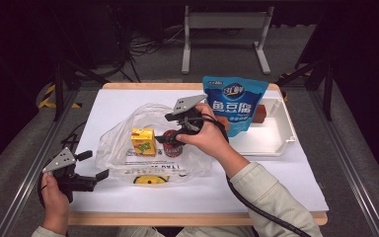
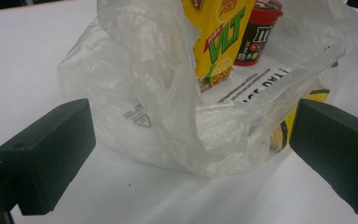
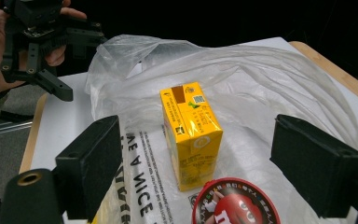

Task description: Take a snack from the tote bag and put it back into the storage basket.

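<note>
A clear plastic bag (image 1: 150, 148) lies open on the white table sheet. Inside it stand a yellow juice carton (image 1: 143, 141) and a red-lidded candy tub (image 1: 172, 146). My right gripper (image 1: 170, 129) hovers over the tub, open. In the right gripper view the tub (image 3: 235, 205) sits low between the wide jaws of the right gripper (image 3: 203, 168), untouched, with the carton (image 3: 191, 133) just beyond. My left gripper (image 1: 94, 165) rests at the bag's near-left edge, open. In the left gripper view the bag's rim (image 2: 182, 130) bulges between the apart jaws of the left gripper (image 2: 186, 154), not pinched.
A blue snack pouch (image 1: 234, 103) leans on a white tray (image 1: 276, 140) at the back right, with a brown-red block (image 1: 260, 113) behind it. The table's wooden front edge (image 1: 192, 218) runs near the person's forearms. The right gripper's black cable (image 1: 256, 207) trails along the sleeve.
</note>
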`<state>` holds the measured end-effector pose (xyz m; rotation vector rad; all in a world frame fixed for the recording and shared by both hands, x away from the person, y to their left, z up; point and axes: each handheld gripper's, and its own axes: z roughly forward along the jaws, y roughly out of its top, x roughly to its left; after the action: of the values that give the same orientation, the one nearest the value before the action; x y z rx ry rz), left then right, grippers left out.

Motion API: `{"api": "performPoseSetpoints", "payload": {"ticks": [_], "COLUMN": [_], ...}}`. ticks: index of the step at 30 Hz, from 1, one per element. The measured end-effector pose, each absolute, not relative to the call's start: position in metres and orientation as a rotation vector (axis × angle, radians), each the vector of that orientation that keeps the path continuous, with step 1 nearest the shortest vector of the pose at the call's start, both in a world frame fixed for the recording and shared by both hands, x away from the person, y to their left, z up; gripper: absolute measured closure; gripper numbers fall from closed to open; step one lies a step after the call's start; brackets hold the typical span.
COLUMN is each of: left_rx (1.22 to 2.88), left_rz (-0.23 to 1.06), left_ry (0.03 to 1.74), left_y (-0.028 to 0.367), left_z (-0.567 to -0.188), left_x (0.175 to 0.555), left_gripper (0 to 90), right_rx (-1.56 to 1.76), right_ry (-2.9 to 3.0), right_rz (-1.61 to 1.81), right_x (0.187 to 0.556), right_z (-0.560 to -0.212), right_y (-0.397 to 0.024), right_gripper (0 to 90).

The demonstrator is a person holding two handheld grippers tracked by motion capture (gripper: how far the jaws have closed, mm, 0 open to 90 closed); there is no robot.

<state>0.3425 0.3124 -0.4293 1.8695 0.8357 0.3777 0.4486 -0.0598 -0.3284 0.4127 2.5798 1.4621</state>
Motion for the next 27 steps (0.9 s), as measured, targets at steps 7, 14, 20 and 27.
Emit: {"api": "performPoseSetpoints", "payload": {"ticks": [7,14,20,27], "left_rx": [1.869,1.865,1.863,1.859], "left_rz": [0.378,0.380,0.383,0.379], "left_ry": [0.835,0.831,0.829,0.831], "left_y": [0.313,0.313,0.313,0.313], "left_z": [-0.429,-0.429,-0.429,-0.429], "left_x": [0.342,0.343,0.342,0.342], "left_gripper": [0.6,0.6,0.6,0.6], "right_rx": [0.404,0.386,0.382,0.374], "right_ry": [2.599,2.647,2.669,2.685], "right_rz": [1.460,1.435,1.415,1.384], "right_x": [0.455,0.462,0.466,0.469], "right_z": [-0.336,-0.347,-0.353,-0.359], "right_y": [-0.048,-0.034,-0.025,-0.016], "right_gripper": [15.7,14.9,14.9,14.8]}}
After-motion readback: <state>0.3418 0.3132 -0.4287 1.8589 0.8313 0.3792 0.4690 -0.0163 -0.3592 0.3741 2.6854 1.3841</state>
